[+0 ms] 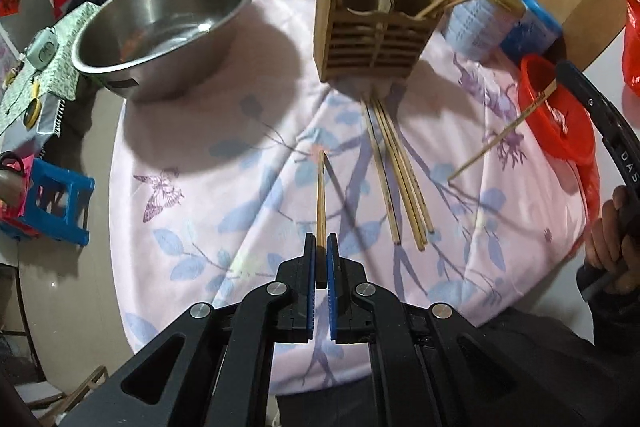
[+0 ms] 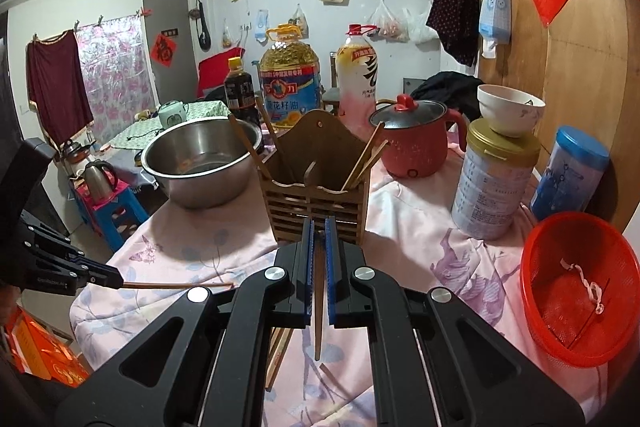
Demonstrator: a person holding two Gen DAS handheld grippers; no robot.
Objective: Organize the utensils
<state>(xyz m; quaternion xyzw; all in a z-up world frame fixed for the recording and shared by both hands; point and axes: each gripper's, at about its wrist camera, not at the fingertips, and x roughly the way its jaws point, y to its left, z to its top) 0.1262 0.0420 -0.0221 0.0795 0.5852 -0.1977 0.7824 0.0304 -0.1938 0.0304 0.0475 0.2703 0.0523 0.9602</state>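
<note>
A wooden slatted utensil holder stands mid-table with several chopsticks in it; it also shows in the right wrist view. Several loose chopsticks lie on the cloth in front of it. My left gripper is shut on one chopstick that points forward above the cloth; it also shows at the left of the right wrist view. My right gripper is shut on another chopstick that hangs down between its fingers; in the left wrist view this chopstick slants over the table's right side.
A steel bowl stands left of the holder. A red basket sits at the right edge. A tin with a white bowl on it, a blue-lidded jar, a red pot and bottles stand behind. The pink floral cloth covers the table.
</note>
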